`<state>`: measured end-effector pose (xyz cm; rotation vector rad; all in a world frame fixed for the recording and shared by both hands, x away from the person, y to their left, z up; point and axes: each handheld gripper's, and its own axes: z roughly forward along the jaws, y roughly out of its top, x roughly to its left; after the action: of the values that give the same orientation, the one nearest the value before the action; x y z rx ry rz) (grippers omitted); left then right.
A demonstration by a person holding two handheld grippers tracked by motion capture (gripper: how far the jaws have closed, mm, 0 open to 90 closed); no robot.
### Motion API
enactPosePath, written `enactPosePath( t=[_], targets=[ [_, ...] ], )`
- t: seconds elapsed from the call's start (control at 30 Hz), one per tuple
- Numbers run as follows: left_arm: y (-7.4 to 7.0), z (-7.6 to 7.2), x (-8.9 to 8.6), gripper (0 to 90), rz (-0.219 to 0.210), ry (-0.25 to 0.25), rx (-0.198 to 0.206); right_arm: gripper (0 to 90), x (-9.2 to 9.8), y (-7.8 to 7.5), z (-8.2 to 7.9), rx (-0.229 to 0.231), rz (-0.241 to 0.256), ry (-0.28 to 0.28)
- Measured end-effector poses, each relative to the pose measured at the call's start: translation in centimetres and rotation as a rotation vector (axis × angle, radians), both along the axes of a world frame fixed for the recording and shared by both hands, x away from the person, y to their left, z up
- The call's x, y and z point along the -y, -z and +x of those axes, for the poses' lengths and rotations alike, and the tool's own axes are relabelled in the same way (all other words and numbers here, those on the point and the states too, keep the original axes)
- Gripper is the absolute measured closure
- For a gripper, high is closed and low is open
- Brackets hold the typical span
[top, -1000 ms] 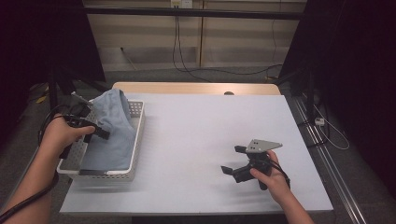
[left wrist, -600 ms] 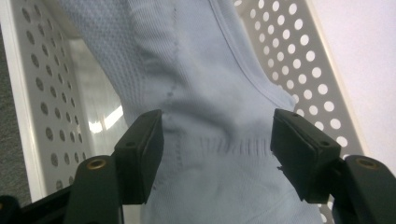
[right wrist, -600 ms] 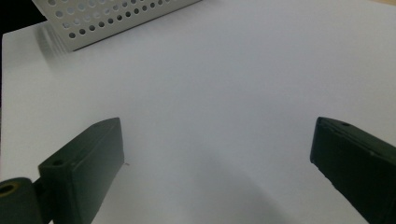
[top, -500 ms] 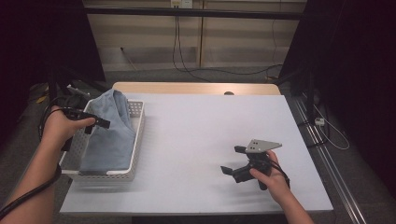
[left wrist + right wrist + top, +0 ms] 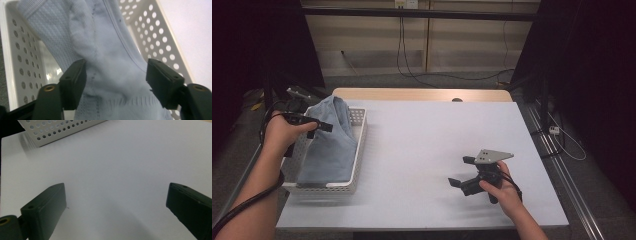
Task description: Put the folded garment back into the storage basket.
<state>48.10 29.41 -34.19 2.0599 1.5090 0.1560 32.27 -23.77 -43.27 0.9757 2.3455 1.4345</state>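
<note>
Since a second ago our left gripper (image 5: 319, 125) has backed off toward 9 o'clock, away from the middle of the basket, and now sits over the basket's left rim. Back then it was low on the cloth's near slope; now it's higher and further out. Our right gripper (image 5: 464, 172) hasn't budged at all, same spot on the table (image 5: 427, 135) at about 4 o'clock.

So where's the cloth? The light blue knit garment (image 5: 332, 142) is in the white perforated basket (image 5: 357, 150) at the table's 9 o'clock side. It's bunched up high at the far end and slopes down toward us, covering most of the basket's inside.

In the left gripper view we're looking straight at that garment (image 5: 112, 62), ribbed knit with a seam running down it, and the basket's holey walls (image 5: 160, 35) show on both sides. Our jaws are spread wide with fabric bulging between them. Whether the pads actually touch the fabric we can't quite tell, but they're clearly not clamped on it.

Over on the right, jaws are spread wide too, nothing between them but bare white tabletop (image 5: 117, 170). A corner of the basket (image 5: 62, 130) shows at roughly 11 o'clock in the right gripper view, well apart from the jaws. Our right hand (image 5: 504, 192) is just holding the thing low over the table.
</note>
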Motion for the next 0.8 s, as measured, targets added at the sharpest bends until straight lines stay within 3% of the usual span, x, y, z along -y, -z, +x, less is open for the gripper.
enactPosePath(
  t=[0.33, 0.6, 0.8],
  targets=[
    [0.4, 0.8, -0.2, 54.0, 0.006, -0.040, 0.042, 2.5, -0.1, 0.0, 0.0, 0.001, -0.007, -0.003],
    [0.7, 1.3, 0.2, 71.7, 0.041, -0.051, 0.059, 2.5, -0.1, 0.0, 0.0, 0.001, -0.005, -0.006],
    [0.8, 1.6, 0.4, 79.7, 0.034, -0.058, 0.064, 2.5, -0.1, 0.0, 0.0, 0.000, -0.006, -0.008]
  ],
)
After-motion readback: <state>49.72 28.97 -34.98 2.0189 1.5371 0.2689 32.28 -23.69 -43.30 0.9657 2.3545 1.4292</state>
